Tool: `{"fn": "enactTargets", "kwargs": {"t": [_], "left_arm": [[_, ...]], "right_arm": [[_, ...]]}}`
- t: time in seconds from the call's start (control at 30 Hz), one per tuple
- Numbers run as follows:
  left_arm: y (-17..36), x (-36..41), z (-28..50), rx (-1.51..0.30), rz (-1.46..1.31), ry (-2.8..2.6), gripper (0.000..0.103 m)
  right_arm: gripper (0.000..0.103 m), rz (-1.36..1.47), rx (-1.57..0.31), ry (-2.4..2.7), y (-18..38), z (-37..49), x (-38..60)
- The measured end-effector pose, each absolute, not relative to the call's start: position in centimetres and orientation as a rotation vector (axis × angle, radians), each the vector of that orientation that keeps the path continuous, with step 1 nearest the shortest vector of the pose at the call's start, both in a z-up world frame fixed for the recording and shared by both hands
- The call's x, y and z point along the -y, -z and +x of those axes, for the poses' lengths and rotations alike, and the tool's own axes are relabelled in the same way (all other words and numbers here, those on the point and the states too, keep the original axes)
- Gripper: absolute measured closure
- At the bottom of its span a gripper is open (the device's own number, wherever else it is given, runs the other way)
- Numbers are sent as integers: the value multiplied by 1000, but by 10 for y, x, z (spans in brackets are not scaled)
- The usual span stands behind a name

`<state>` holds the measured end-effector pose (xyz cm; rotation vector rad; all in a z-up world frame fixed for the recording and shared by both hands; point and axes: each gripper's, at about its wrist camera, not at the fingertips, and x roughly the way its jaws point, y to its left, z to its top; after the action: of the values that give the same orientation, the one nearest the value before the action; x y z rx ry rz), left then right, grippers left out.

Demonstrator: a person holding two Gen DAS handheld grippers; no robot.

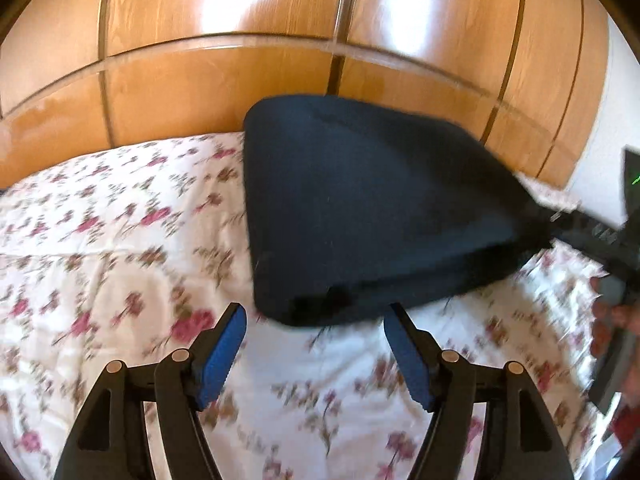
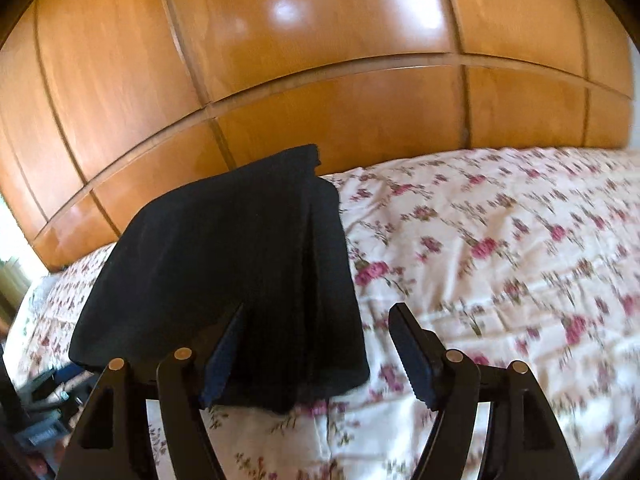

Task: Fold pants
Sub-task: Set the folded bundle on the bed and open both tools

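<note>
The dark navy pants (image 1: 360, 208) are a folded bundle on the flowered bedspread (image 1: 120, 240); their far edge shows against the wooden panels. My left gripper (image 1: 316, 309) is open just short of the bundle's near edge, and its blue pads hold nothing. In the right wrist view the pants (image 2: 224, 272) fill the left centre. My right gripper (image 2: 318, 309) is open over their near right corner. Its left finger (image 2: 224, 352) is over the cloth and its right finger (image 2: 412, 356) stands apart over the bedspread (image 2: 500, 260). The picture is blurred.
Glossy wooden panels (image 1: 224, 80) rise behind the bed. At the right edge of the left wrist view the right gripper's black frame (image 1: 600, 236) meets the pants' corner, with a person's hand (image 1: 608, 320) below it. Dark clutter (image 2: 44, 396) lies beyond the bed's left edge.
</note>
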<state>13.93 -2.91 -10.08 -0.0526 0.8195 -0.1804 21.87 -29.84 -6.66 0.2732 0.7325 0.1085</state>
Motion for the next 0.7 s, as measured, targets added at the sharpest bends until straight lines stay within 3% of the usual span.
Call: {"fn": "enactTargets", "kwargs": {"t": [0.2, 0.7], "left_arm": [[86, 30, 98, -739, -56, 126, 30], [58, 40, 27, -754, -49, -4, 30]], "right_arm": [[30, 267, -736, -87, 57, 174, 286], [30, 183, -729, -135, 42, 90, 243]]}}
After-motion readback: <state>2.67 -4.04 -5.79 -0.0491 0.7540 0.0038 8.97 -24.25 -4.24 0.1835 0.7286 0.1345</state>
